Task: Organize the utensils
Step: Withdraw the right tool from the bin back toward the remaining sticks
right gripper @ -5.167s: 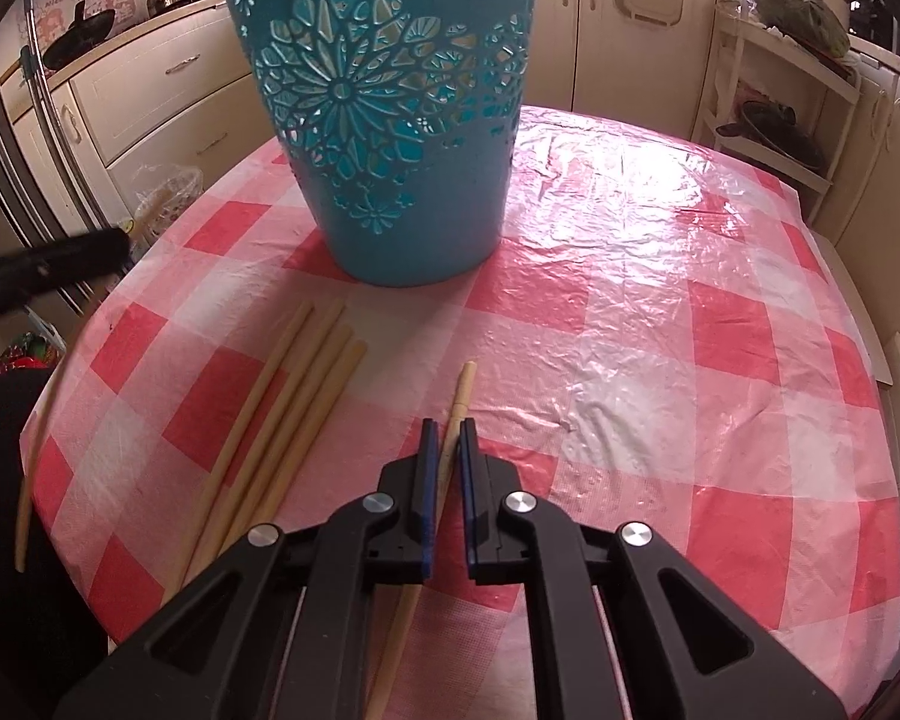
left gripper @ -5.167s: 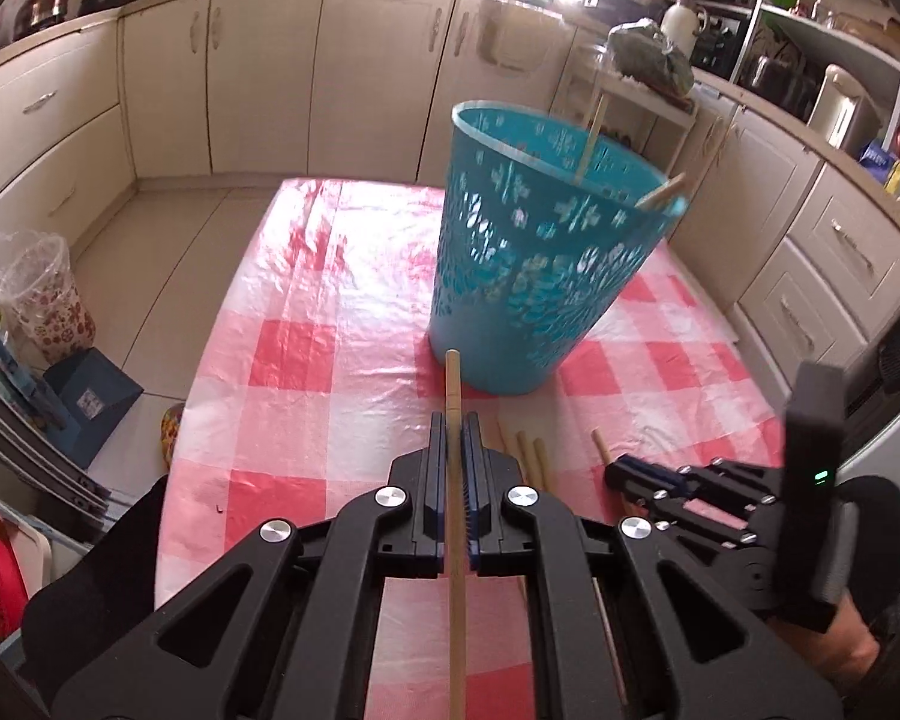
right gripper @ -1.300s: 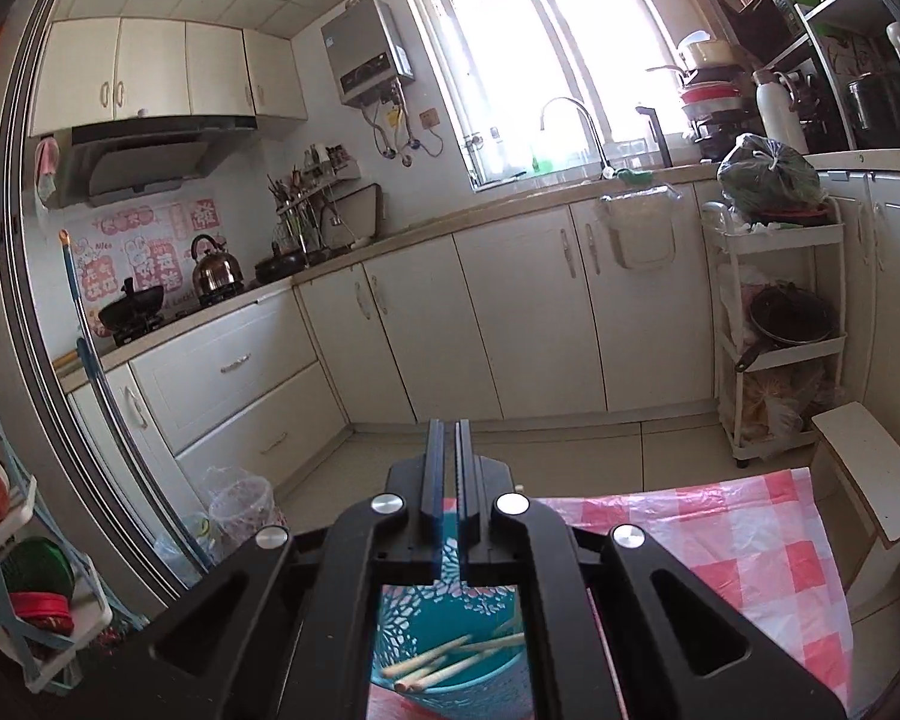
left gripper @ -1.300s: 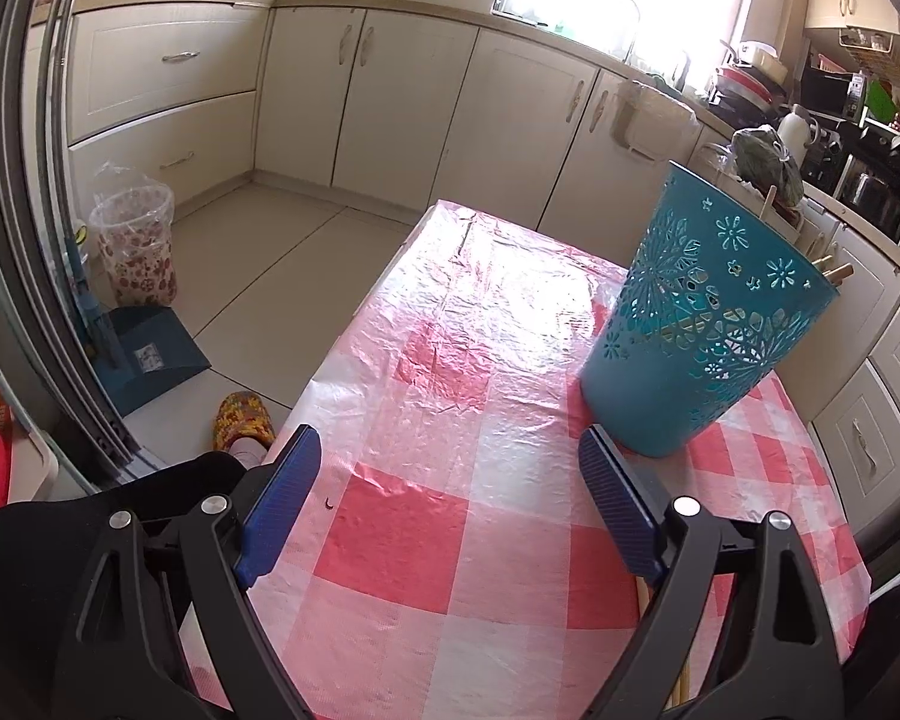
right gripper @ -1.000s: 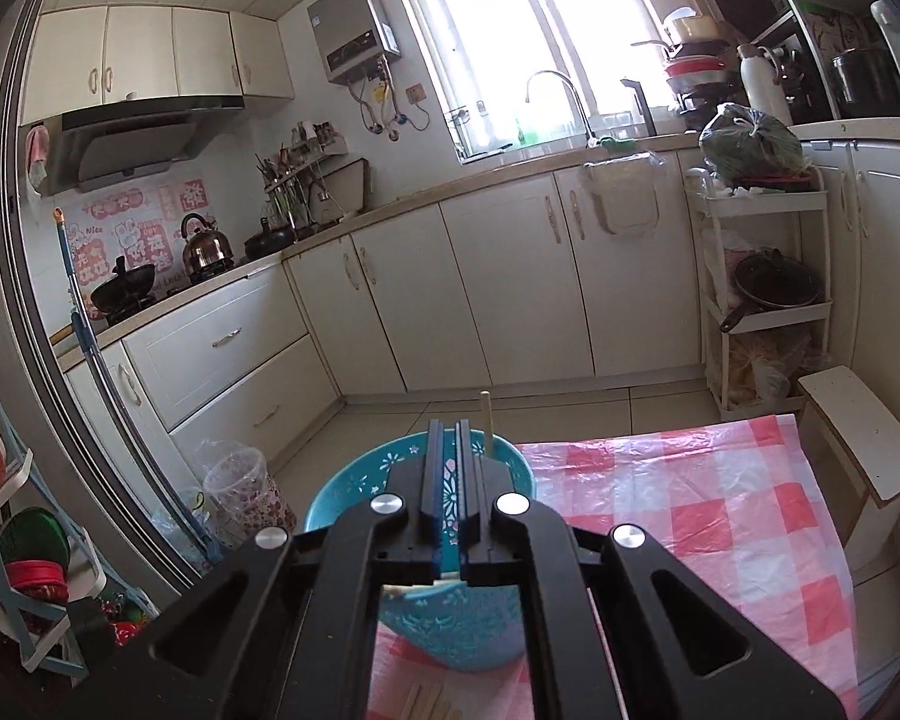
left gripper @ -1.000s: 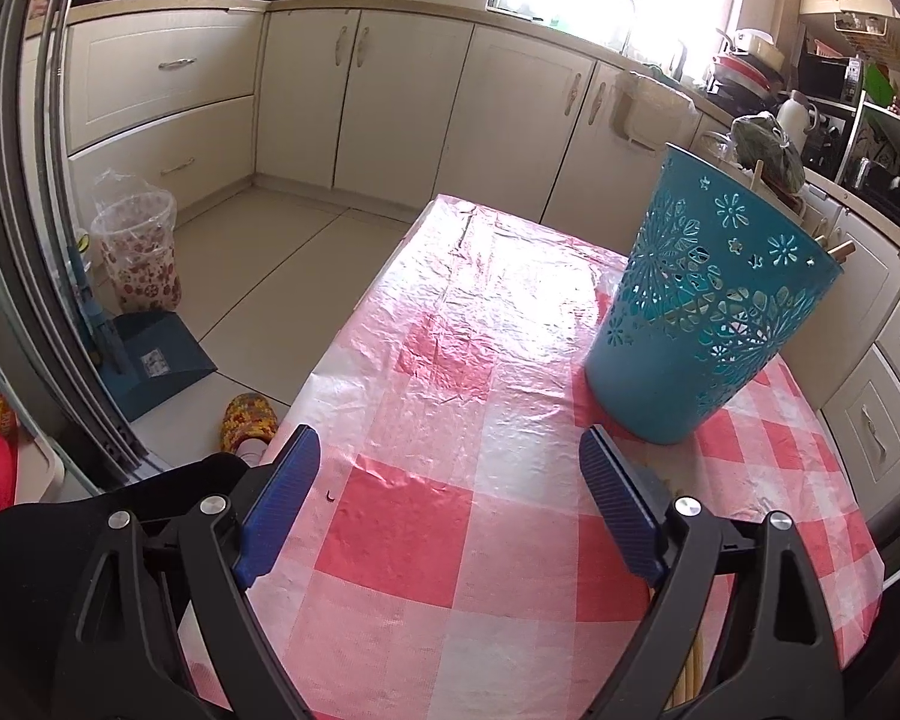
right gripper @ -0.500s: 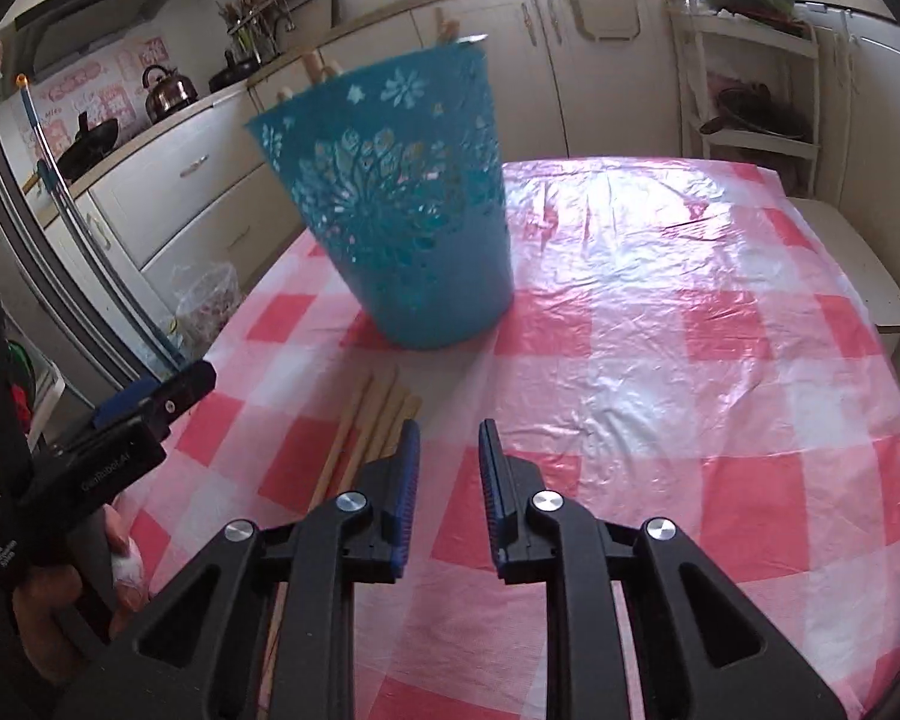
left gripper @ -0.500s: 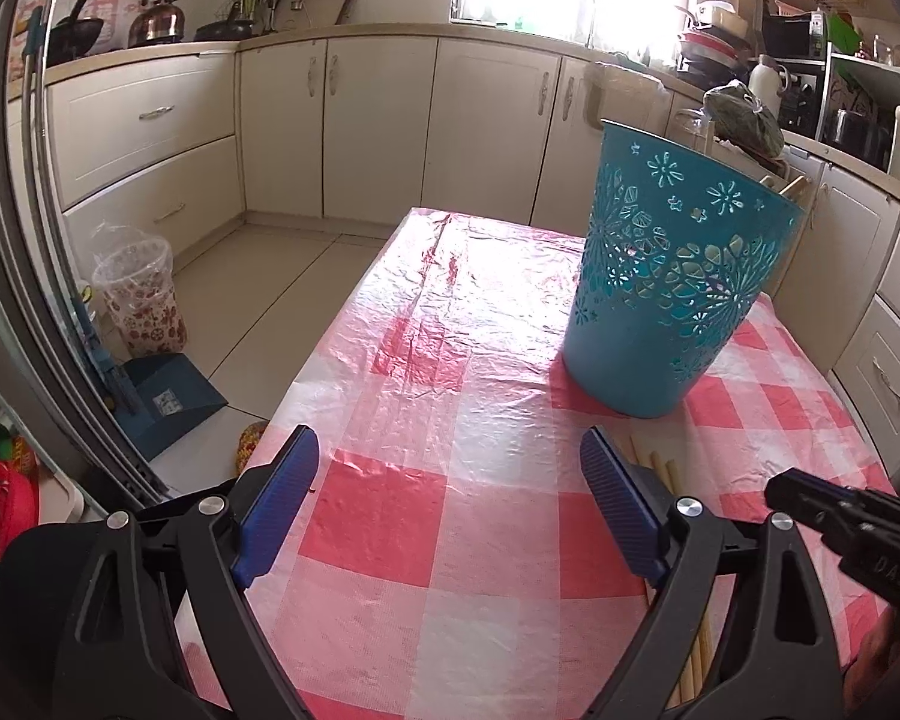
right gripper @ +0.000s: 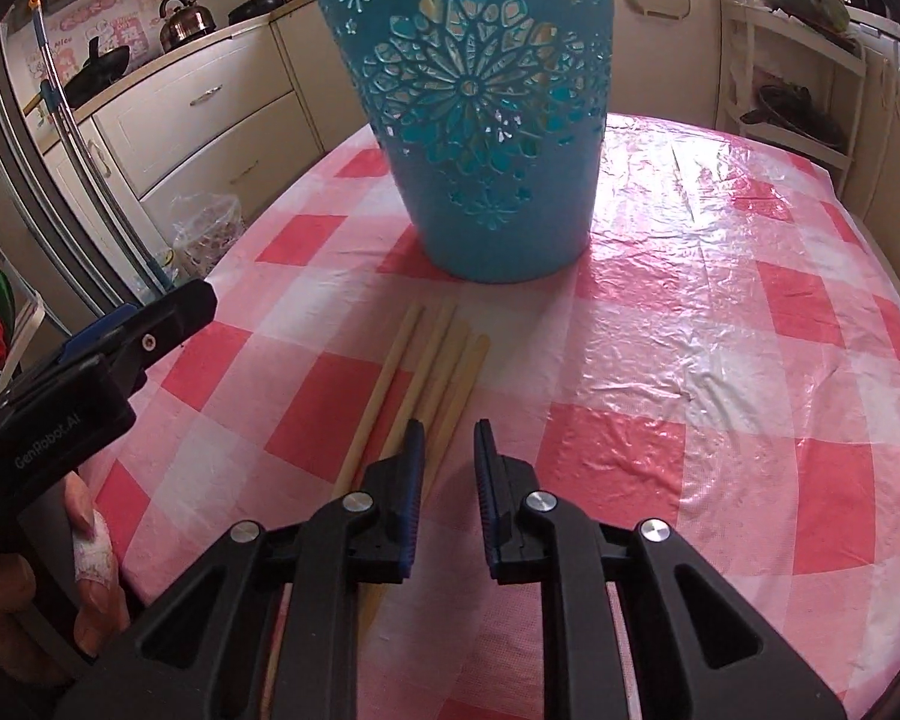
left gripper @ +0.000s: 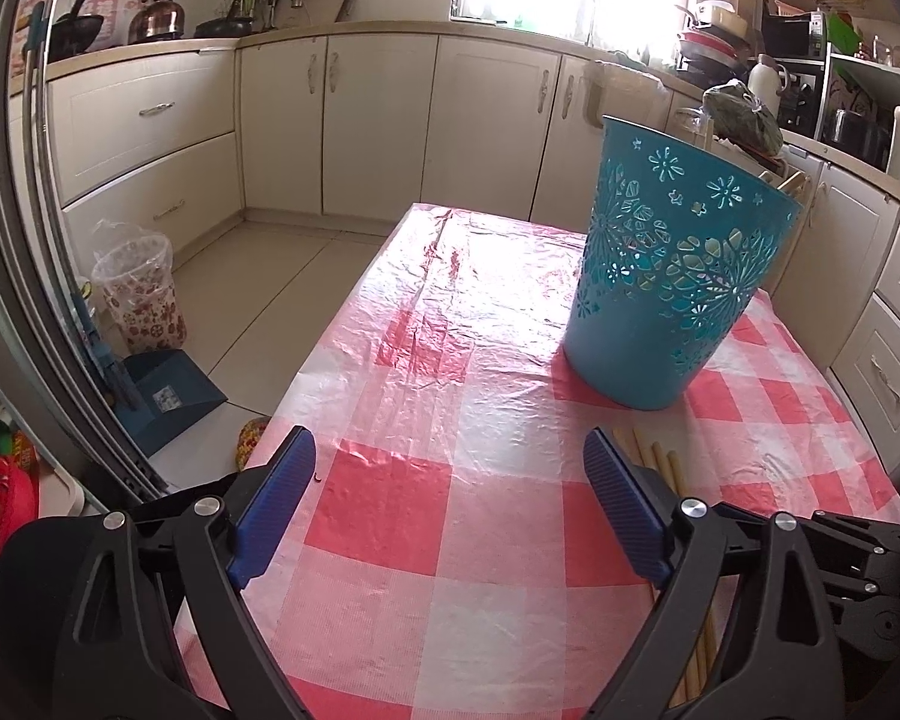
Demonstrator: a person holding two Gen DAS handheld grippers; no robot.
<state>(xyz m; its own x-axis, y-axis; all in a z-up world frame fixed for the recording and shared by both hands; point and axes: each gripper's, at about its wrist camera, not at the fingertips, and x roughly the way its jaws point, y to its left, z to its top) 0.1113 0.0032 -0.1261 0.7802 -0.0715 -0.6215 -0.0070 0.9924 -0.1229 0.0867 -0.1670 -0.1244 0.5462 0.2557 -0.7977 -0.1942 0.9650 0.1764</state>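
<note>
A blue perforated basket (left gripper: 672,276) stands on the red-and-white checked table; it also shows in the right wrist view (right gripper: 480,108). Wooden stick ends poke above its far rim (left gripper: 789,180). Several wooden chopsticks (right gripper: 432,372) lie side by side on the cloth in front of the basket, also in the left wrist view (left gripper: 660,462). My right gripper (right gripper: 447,438) is partly open and empty, low over the near ends of the chopsticks. My left gripper (left gripper: 450,474) is wide open and empty, left of the chopsticks; it appears in the right wrist view (right gripper: 150,324).
The table's left edge (left gripper: 306,372) drops to the kitchen floor, with a patterned bin (left gripper: 138,294) and a blue dustpan (left gripper: 168,396) below. Cabinets line the back and right walls. A white shelf rack (right gripper: 798,90) stands past the table's far right.
My right gripper has dropped its chopstick into the basket, come down to the table and opened over the lying chopsticks. My left gripper stays wide open, shifted slightly.
</note>
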